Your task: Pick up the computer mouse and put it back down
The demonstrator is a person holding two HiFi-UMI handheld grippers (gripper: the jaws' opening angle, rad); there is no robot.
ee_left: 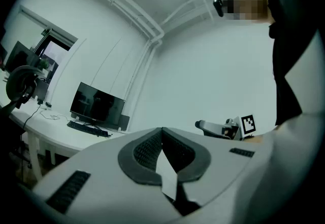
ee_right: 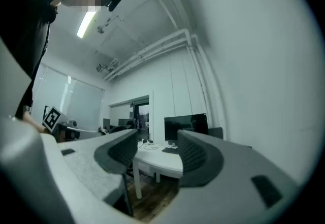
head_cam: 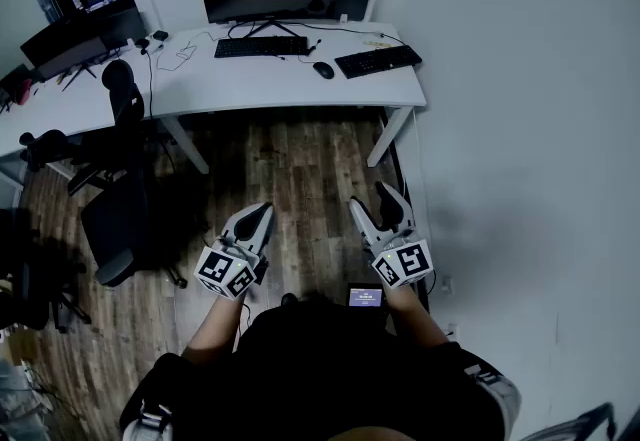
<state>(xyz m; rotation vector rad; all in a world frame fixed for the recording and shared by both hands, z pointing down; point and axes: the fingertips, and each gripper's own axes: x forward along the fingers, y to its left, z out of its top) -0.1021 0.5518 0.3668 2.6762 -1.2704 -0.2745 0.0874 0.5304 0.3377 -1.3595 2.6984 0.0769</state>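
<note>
Head view showing person standing on wooden floor [head_cam: 290, 169], holding left tool [head_cam: 256, 219] and right tool [head_cam: 377, 209] out front, well apart from white bench [head_cam: 200, 79]. Computer mouse [head_cam: 323, 70] sitting on bench between left keyboard [head_cam: 261, 47] and right keyboard [head_cam: 378, 61], untouched. Left tool keeping jaws pressed together, gripping nothing. Right tool holding jaws wide apart, nothing between them

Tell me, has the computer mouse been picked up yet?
Nothing looks done: the mouse lies on the white desk beside a black keyboard. In hand: nothing. The left gripper, jaws together, and the right gripper, jaws apart, are both empty and held above the wooden floor, apart from the desk. Left to do: approach, grip the mouse, lift it, set it back.
</note>
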